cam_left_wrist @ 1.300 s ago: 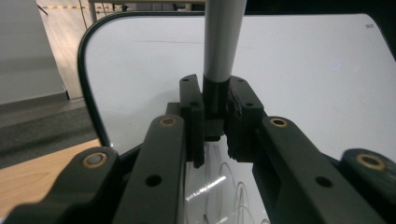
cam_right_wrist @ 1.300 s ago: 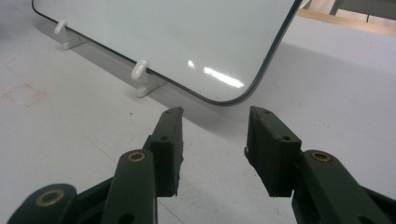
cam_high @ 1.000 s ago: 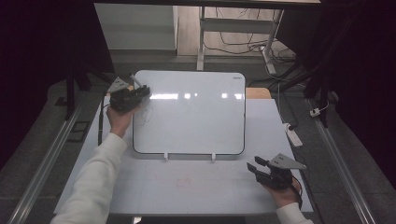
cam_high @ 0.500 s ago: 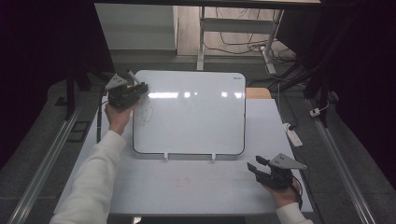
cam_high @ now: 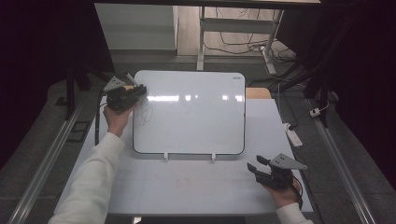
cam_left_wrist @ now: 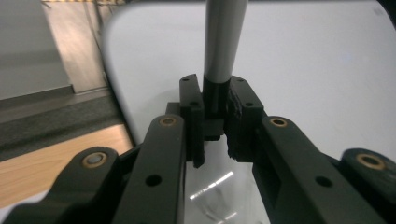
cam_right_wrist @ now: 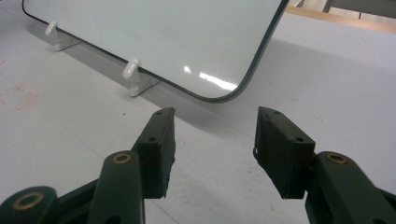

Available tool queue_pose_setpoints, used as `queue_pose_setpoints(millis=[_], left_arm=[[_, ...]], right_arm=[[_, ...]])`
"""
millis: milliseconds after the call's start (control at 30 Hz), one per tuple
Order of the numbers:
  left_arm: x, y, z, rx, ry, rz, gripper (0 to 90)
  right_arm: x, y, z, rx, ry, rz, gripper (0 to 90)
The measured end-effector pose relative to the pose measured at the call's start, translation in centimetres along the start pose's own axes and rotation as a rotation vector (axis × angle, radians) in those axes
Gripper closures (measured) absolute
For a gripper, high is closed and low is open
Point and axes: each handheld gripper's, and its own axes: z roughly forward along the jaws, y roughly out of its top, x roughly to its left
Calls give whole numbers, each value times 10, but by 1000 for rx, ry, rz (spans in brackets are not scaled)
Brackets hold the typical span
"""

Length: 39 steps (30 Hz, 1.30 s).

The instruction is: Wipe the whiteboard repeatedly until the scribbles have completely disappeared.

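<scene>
The left gripper (cam_high: 135,93) is clamped on a marker (cam_left_wrist: 223,42) at the upper left corner of the whiteboard (cam_high: 196,116), which stands propped on two white clips (cam_right_wrist: 131,70) toward the far middle of the table (cam_high: 187,186); faint scribbles (cam_high: 145,113) lie on the board just below the pen, so the step in hand appears to be drawing or writing. The right gripper (cam_right_wrist: 212,144) rests near the table's near right corner, jaws having just been opening, apart with nothing between them. The next move likely calls for steady, light tip contact while the board stays put on its clips.
</scene>
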Motion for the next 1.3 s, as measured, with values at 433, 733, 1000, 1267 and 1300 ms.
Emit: queue_pose_setpoints(millis=[433,733,1000,1267,1300], left_arm=[[18,10,-10,-21,57,-31,774],[-11,-4,0,2,2,50,774],[7,3,-9,1,44,18,774],[-20,-13,-1,13,-12,70,774],[-17,-11,-3,8,11,70,774]], right_arm=[[1,0,1,3,-3,-2,474],[1,-1,1,6,-1,-3,474],[1,-1,0,0,-2,0,474],[3,-1,1,4,1,-4,474],[2,0,1,1,-2,-3,474]])
